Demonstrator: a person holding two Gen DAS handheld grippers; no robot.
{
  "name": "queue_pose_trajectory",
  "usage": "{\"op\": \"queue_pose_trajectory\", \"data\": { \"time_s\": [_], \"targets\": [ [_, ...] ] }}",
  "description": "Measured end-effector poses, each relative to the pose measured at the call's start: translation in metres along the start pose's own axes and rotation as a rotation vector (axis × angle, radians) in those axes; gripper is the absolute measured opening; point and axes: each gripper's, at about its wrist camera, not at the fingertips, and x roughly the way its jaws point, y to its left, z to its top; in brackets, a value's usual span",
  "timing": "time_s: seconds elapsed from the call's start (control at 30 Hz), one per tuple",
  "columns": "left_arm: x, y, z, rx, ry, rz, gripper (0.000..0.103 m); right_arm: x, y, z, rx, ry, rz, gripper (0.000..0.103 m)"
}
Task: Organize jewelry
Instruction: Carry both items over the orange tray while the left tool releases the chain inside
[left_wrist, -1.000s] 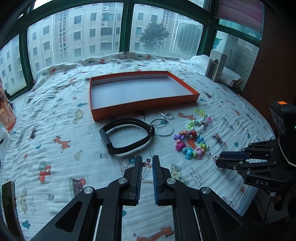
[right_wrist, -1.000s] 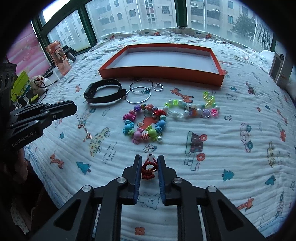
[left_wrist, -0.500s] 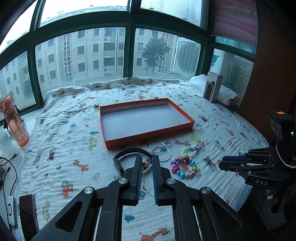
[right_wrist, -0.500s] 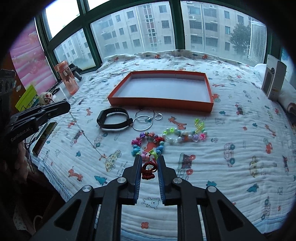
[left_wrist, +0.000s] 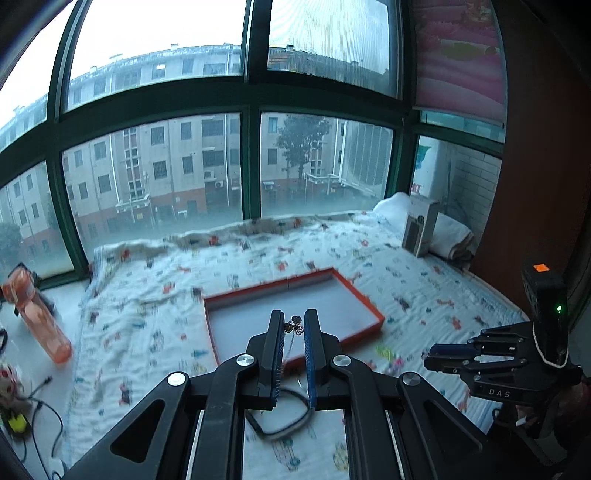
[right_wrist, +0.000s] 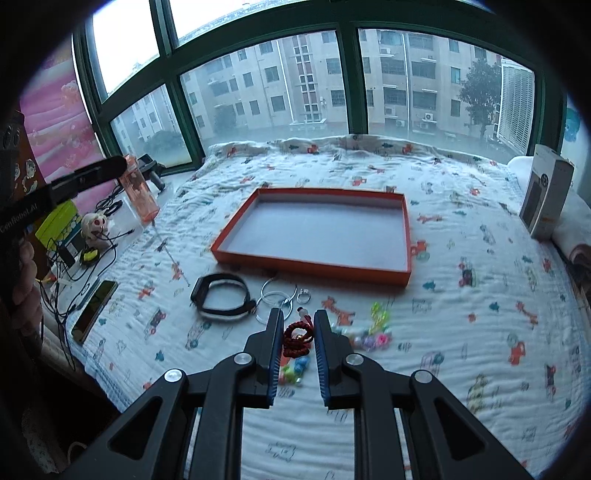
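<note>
My left gripper (left_wrist: 294, 325) is shut on a thin chain necklace (left_wrist: 294, 328) whose chain hangs down between the fingers; in the right wrist view the left gripper (right_wrist: 110, 166) is high at the left with the chain (right_wrist: 168, 251) trailing to the bed. My right gripper (right_wrist: 298, 325) is shut on a red cord bracelet (right_wrist: 297, 338), held above the bed. The empty orange tray (right_wrist: 314, 264) lies ahead, also in the left wrist view (left_wrist: 221, 350). A black band (right_wrist: 221, 299), silver rings (right_wrist: 277, 295) and bead bracelets (right_wrist: 369, 332) lie on the bedspread.
An orange bottle (right_wrist: 140, 192), a phone (right_wrist: 94, 310), cables and small toys sit left of the bed. A grey box (right_wrist: 546, 195) leans on a rolled towel at the far right. Windows stand behind the bed. The right gripper shows in the left wrist view (left_wrist: 443, 358).
Both grippers have risen well above the bed with their jewelry. The necklace has lifted off the bedspread and its chain now hangs from my left gripper.
</note>
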Motion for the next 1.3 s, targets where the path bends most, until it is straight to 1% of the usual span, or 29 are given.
{"op": "queue_pose_trajectory", "data": {
  "time_s": [0.07, 0.2, 0.33, 0.47, 0.57, 0.8, 1.0, 1.3],
  "targets": [
    [0.005, 0.005, 0.019, 0.009, -0.018, 0.014, 0.011, 0.004, -0.006, 0.012, -0.006, -0.010, -0.002, 0.019],
    [0.025, 0.018, 0.051, 0.018, -0.029, 0.040, 0.011, 0.016, -0.018, 0.035, -0.008, -0.017, 0.000, 0.019],
    [0.053, 0.031, 0.073, 0.019, -0.019, 0.056, 0.011, 0.035, -0.032, 0.055, -0.009, -0.017, -0.013, 0.019],
    [0.085, 0.043, 0.082, 0.012, 0.008, 0.070, 0.011, 0.055, -0.041, 0.068, -0.005, -0.007, -0.022, 0.019],
    [0.108, 0.053, 0.080, 0.004, 0.033, 0.077, 0.011, 0.072, -0.047, 0.073, -0.001, 0.008, -0.024, 0.019],
    [0.151, 0.069, 0.058, -0.015, 0.098, 0.087, 0.011, 0.110, -0.057, 0.072, 0.011, 0.068, -0.037, 0.019],
    [0.175, 0.076, 0.033, -0.041, 0.149, 0.078, 0.011, 0.126, -0.063, 0.064, 0.030, 0.104, -0.042, 0.019],
    [0.208, 0.079, -0.014, -0.070, 0.256, 0.063, 0.011, 0.142, -0.066, 0.052, 0.034, 0.150, -0.046, 0.019]
  ]
}}
